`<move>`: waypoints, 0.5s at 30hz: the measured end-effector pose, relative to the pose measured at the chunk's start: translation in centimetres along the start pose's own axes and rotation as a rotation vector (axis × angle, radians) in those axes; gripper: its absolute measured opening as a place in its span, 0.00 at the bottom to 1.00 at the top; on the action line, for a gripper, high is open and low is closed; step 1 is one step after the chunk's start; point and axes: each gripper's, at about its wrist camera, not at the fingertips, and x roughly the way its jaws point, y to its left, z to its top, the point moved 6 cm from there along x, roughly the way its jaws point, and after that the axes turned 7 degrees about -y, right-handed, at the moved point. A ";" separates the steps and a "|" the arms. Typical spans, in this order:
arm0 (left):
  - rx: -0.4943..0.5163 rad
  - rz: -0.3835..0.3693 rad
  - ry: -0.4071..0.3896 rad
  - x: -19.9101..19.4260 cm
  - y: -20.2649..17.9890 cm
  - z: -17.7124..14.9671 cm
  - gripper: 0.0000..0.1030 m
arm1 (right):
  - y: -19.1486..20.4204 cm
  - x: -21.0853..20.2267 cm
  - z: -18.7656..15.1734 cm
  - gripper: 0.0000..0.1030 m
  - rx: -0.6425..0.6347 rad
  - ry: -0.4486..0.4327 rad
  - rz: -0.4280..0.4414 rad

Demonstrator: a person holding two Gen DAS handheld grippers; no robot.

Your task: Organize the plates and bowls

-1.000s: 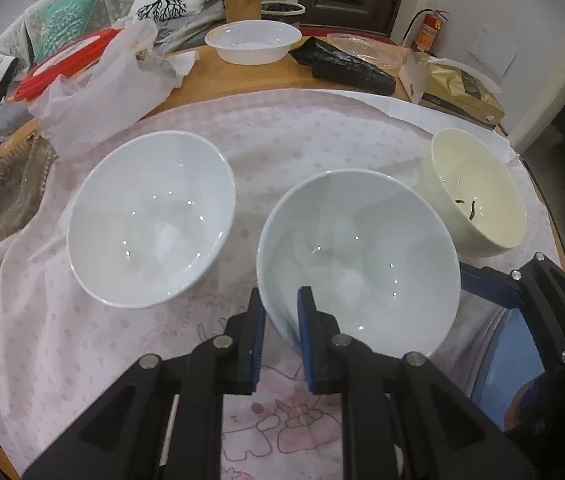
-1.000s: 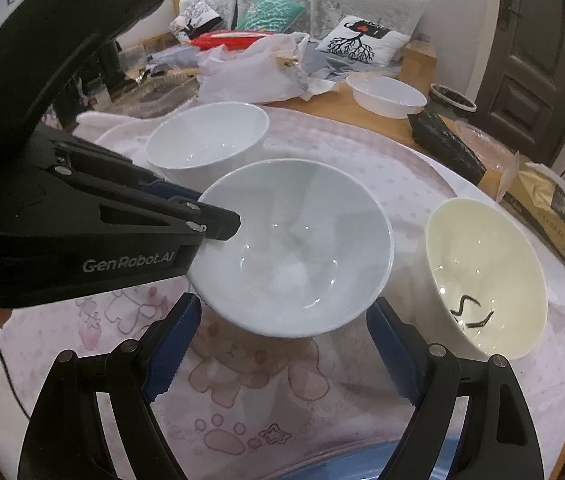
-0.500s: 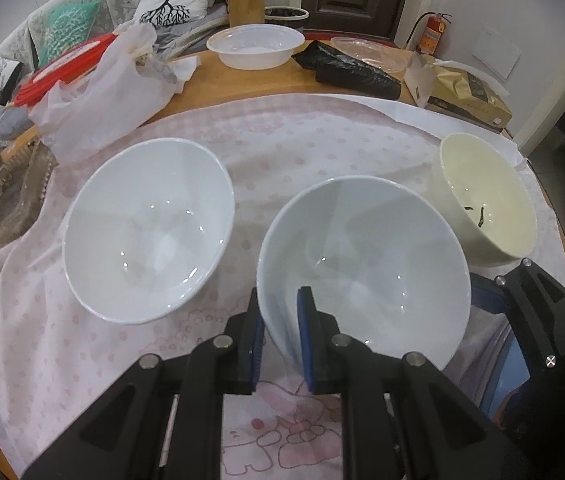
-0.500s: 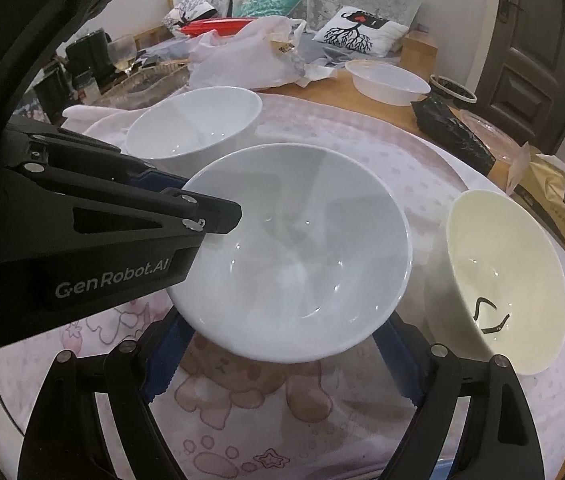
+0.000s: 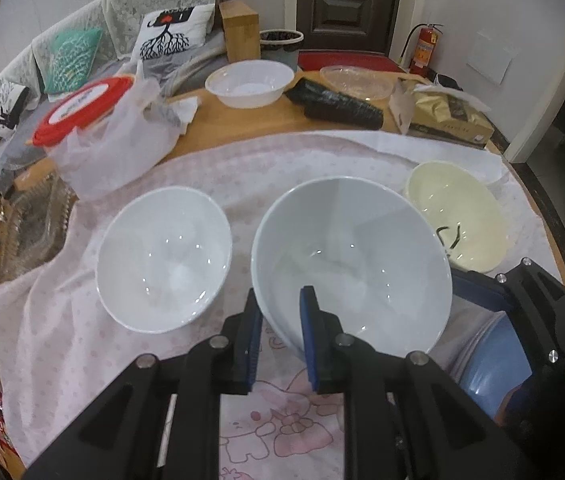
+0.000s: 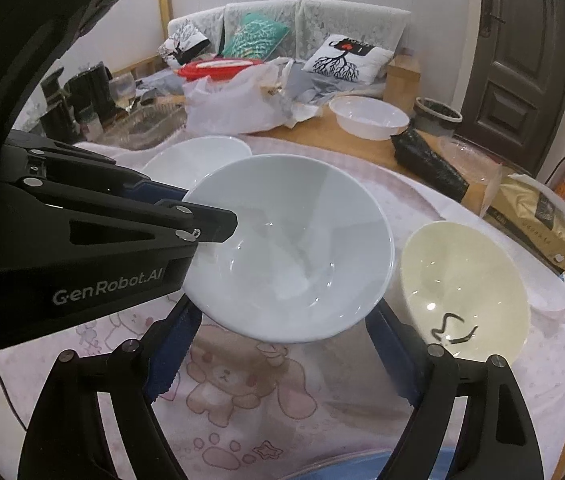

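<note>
My left gripper (image 5: 279, 300) clamps the near rim of a white bowl (image 5: 354, 248), one pad inside and one outside, and its jaws are opening slightly. The bowl (image 6: 294, 240) hangs tilted above the pink cloth. My right gripper (image 6: 282, 320) stands open under it, its blue pads showing on either side below the bowl, and I cannot see them touching it. A second white bowl (image 5: 166, 256) rests on the cloth to the left. At the right stands a cream bowl (image 5: 458, 212) with dark scraps inside.
A blue plate (image 5: 490, 360) lies at the near edge under my right gripper. A plastic bag (image 5: 114, 148) with a red-lidded tub, a white basin (image 5: 248, 84), a black packet (image 5: 338, 106) and a gold box (image 5: 450, 118) crowd the far table.
The held white bowl has risen off the cloth with the left gripper and now looks larger and nearer in both views. The right gripper rose a little beneath it.
</note>
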 end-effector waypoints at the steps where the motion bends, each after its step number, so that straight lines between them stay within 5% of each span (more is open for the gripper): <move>1: 0.004 0.001 -0.005 -0.3 -0.3 0.3 0.16 | -0.2 -0.2 0.1 0.78 0.003 -0.004 -0.003; 15: 0.044 -0.015 -0.064 -2.3 -4.5 3.8 0.16 | -4.4 -3.8 0.9 0.76 0.051 -0.062 -0.048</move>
